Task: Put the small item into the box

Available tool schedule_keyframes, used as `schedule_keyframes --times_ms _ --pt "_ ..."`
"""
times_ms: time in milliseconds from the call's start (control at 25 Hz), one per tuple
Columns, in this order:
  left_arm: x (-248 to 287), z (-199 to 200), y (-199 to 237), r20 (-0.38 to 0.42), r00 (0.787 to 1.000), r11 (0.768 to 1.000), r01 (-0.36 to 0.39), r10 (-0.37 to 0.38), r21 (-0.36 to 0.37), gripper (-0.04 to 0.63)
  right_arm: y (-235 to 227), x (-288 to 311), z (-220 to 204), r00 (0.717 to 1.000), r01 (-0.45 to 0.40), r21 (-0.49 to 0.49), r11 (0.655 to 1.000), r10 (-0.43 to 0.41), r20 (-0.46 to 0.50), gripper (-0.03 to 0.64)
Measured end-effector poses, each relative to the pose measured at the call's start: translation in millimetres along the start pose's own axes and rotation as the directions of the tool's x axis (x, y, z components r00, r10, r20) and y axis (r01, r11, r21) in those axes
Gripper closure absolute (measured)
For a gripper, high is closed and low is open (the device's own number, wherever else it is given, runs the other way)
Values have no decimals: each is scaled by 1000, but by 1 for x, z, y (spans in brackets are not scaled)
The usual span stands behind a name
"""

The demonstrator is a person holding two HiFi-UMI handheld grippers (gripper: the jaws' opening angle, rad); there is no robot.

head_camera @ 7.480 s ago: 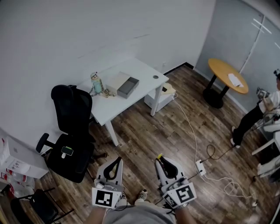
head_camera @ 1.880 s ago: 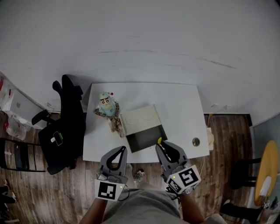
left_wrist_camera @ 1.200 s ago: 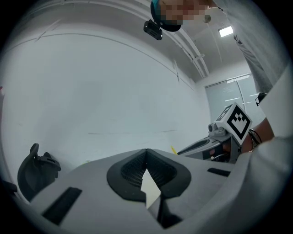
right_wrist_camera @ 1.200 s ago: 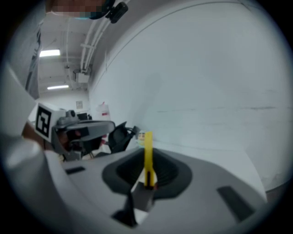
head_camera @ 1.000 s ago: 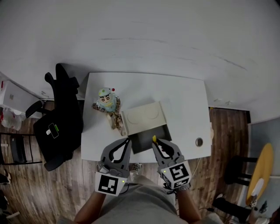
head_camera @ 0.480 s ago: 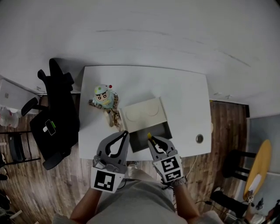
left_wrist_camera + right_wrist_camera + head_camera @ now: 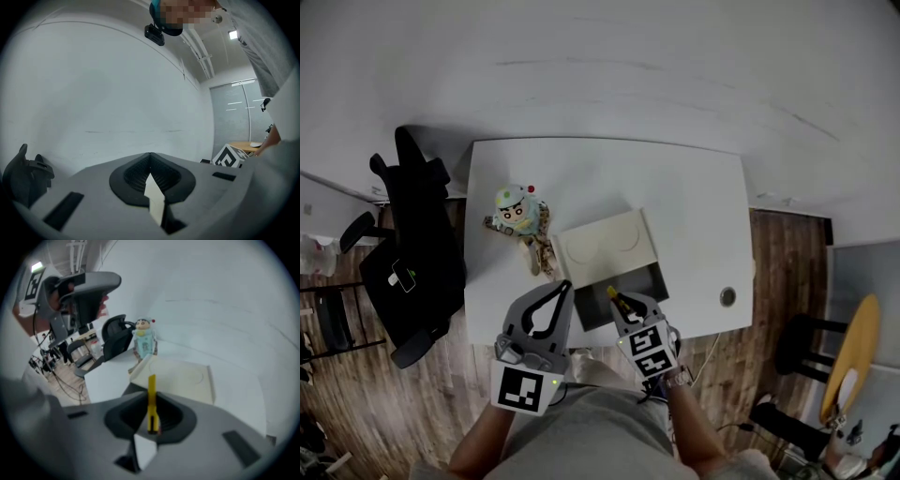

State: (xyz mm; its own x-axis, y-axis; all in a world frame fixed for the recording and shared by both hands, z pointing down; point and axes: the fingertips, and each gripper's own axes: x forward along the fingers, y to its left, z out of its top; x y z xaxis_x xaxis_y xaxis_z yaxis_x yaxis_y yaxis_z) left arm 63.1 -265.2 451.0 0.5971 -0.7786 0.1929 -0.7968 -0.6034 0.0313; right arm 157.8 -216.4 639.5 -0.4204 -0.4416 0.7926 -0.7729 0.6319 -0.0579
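Right gripper view — right hand-held gripper pinches yellow item over box | left hand-held gripper closed

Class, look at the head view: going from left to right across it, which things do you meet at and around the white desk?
Black office chair → doll → box → cable hole → round wooden table.
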Motion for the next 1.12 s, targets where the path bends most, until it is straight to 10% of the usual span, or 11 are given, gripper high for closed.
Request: schedule_keyframes --times_ms 1120 --pt "27 -13 26 -44 999 999 32 -32 3 565 -21 71 -71 934 -32 31 999 41 -355 538"
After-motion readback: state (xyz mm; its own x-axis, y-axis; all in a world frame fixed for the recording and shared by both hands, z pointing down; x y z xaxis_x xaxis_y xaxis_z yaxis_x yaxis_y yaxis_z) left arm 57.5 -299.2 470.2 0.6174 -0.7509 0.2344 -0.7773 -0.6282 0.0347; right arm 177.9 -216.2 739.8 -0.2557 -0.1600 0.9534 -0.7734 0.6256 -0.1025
